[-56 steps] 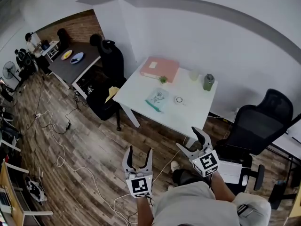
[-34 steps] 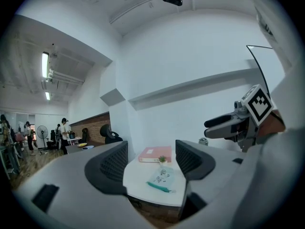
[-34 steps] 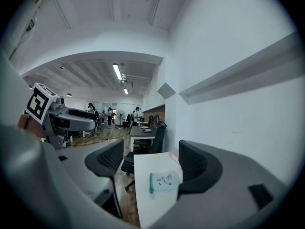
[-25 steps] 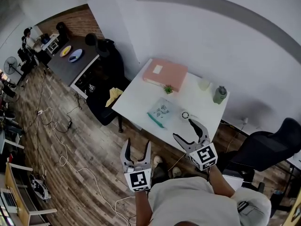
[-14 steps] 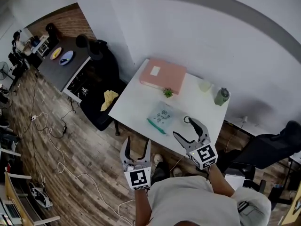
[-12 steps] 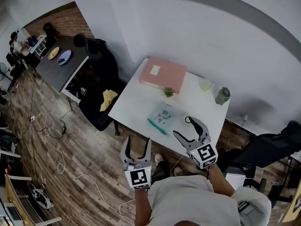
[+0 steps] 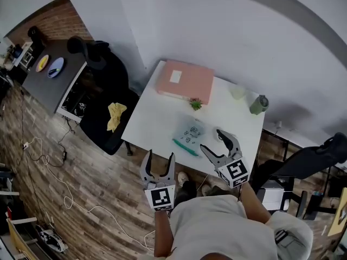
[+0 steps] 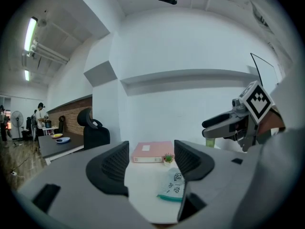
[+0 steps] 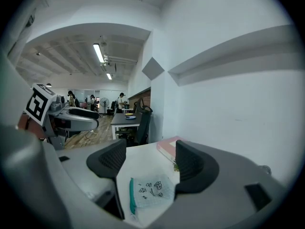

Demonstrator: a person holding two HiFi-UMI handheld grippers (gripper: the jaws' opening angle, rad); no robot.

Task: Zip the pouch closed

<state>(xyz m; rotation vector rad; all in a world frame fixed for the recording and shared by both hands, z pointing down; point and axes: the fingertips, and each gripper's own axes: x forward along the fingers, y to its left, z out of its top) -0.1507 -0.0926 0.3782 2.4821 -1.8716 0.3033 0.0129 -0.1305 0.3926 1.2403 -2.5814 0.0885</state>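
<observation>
Nearest the head camera, the person's torso and forearms are cut off by the lower edge. Left gripper (image 7: 159, 157): jaws wide apart, nothing between them, held over the floor just short of the white table (image 7: 154, 118). Right gripper (image 7: 213, 141): jaws also wide, though they have just been closing slightly; nothing is gripped, and it sits over the table's near edge. It partly covers a small ring-shaped item (image 7: 220, 136) that cannot be identified. The pouch (image 7: 188, 136) lies flat on the table just left of the right gripper and is touched by neither. It is clear with small dark doodles and has a teal zipper strip along its near side. No view shows whether the zipper is open or what is inside. Beyond it stand a tiny potted plant (image 7: 196, 103) and a pink binder (image 7: 185, 81) lying shut. At the far right are a pale cup (image 7: 237, 92) and a capped green bottle (image 7: 259, 104); contents are not visible. A yellow cloth (image 7: 115, 115) lies on a black chair (image 7: 97, 99) beside the table.
</observation>
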